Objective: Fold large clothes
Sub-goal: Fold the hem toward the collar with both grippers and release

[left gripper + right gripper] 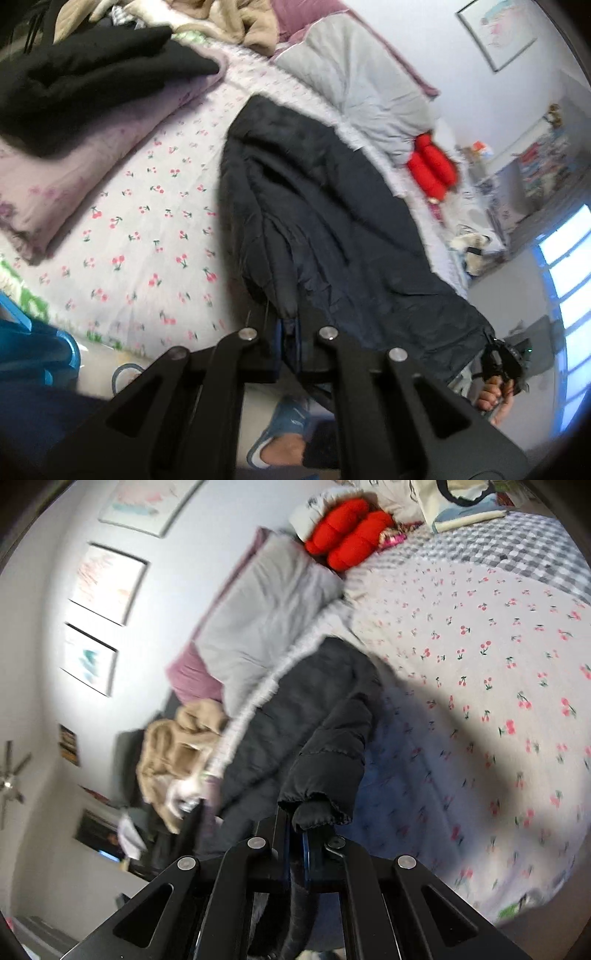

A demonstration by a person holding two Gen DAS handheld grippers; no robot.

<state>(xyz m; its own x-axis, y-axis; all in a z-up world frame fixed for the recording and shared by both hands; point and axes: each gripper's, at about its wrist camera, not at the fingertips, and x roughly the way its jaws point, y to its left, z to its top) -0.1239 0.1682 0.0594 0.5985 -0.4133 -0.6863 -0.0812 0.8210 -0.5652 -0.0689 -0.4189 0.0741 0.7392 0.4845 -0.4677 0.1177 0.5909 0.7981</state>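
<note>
The left gripper point(287, 325) was pinched on a lower edge of the dark navy quilted coat point(314, 206), with fabric gathered between its pressed-together jaws. The right gripper point(297, 834) was likewise clamped on the coat at a cuffed sleeve end point(317, 812). The coat hung from both grips and stretched away across the cherry-print bedsheet point(147, 206), its far end resting on the bed. Beyond it lay a grey pillow point(354, 81) and a red padded garment point(432, 170). A black folded garment point(92, 81) sat well apart, on a mauve cushion point(66, 177).
</note>
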